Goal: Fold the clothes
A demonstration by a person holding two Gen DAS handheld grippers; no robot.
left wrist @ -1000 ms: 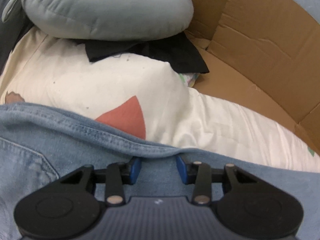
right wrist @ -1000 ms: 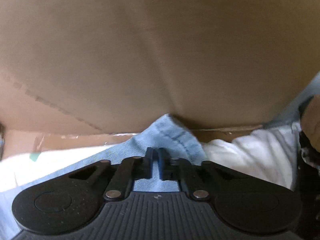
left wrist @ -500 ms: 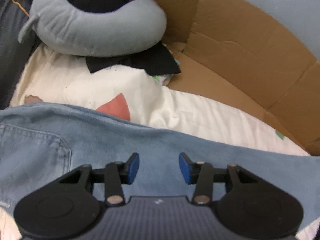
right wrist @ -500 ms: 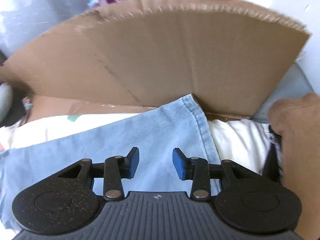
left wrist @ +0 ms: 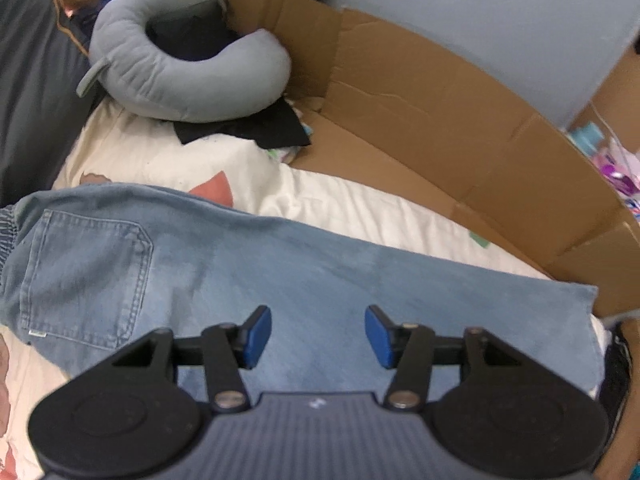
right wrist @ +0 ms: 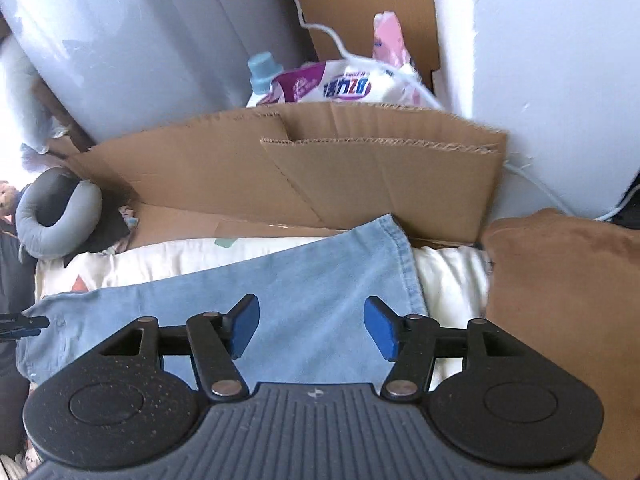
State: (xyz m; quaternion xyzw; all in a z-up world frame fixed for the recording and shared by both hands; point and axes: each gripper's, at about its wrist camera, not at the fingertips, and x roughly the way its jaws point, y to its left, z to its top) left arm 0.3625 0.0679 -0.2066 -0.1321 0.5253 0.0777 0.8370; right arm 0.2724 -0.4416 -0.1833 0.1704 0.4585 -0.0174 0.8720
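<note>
Soft daylight is washing both fisheye views, blowing out the upper-left corners, while edges are bending and blurring, leaving only faint shadows.

A bed covered by a cream sheet (left wrist: 352, 208) with coral shapes. Light blue jeans (left wrist: 280, 264) lie flat across it. A grey U-shaped pillow (left wrist: 180, 84) rests on black fabric (left wrist: 256, 128) at the far end, flattened cardboard (left wrist: 420, 120) along the far edge.
</note>
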